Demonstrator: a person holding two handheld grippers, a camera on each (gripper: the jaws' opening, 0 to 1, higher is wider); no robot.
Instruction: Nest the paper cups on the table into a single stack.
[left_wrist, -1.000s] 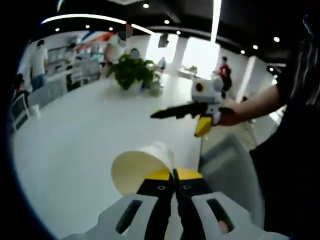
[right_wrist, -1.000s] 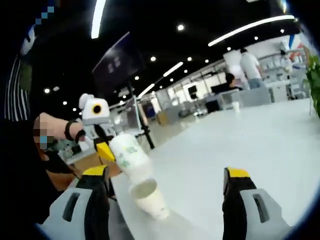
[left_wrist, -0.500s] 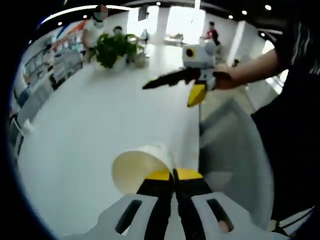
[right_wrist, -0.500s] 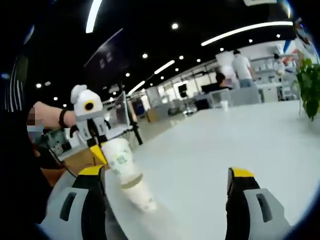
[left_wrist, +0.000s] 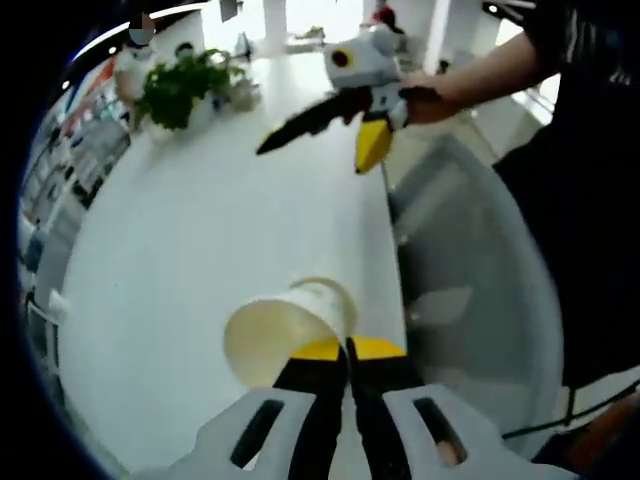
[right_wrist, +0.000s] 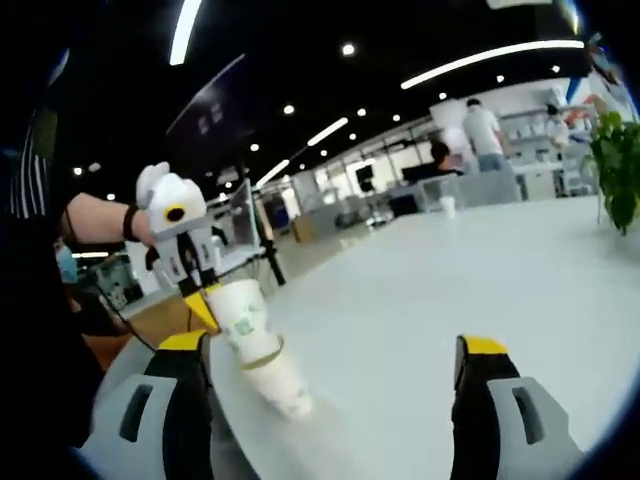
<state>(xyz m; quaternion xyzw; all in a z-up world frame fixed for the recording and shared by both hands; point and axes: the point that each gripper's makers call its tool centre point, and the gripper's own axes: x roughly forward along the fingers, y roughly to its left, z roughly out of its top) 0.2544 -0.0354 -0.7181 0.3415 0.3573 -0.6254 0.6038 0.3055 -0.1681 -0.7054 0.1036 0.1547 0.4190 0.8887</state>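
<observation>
left claw (left_wrist: 347, 350) — jaws pressed together on the rim of a paper cup (left_wrist: 285, 330), seen from its own view with the cup's open mouth turned toward the camera and the cup body lying away over the white bench (left_wrist: 200, 230). in the right gripper view the same left claw (right_wrist: 205, 300) enters from the left, held by a hand (right_wrist: 140, 225) with a dark band at the wrist, and carries that cup (right_wrist: 240, 320), printed with a small green mark, tilted with its bottom end pushed into the mouth of a second paper cup (right_wrist: 285, 385); this lower cup lies tipped on the bench (right_wrist: 450, 290) close to its near left edge, and the two cups touch, partly nested. right claw (right_wrist: 335, 350) — jaws standing wide apart, yellow-tipped, gripping nothing, with bare bench surface between them. in the left gripper view the right claw (left_wrist: 320, 135) shows at the far side, above the bench near its right edge, one long dark jaw and one yellow-tipped jaw spread from each other, held by a hand (left_wrist: 425, 100) on a bare forearm; a person in dark clothing (left_wrist: 585, 180) fills the right side. other items: a green potted plant (left_wrist: 180, 85) on the far left part of the bench, also visible at the right of the right gripper view (right_wrist: 620, 165); a small white cup (right_wrist: 450, 207) far off on the bench; people standing in the background (right_wrist: 480, 135); long ceiling lights (right_wrist: 490, 62).
</observation>
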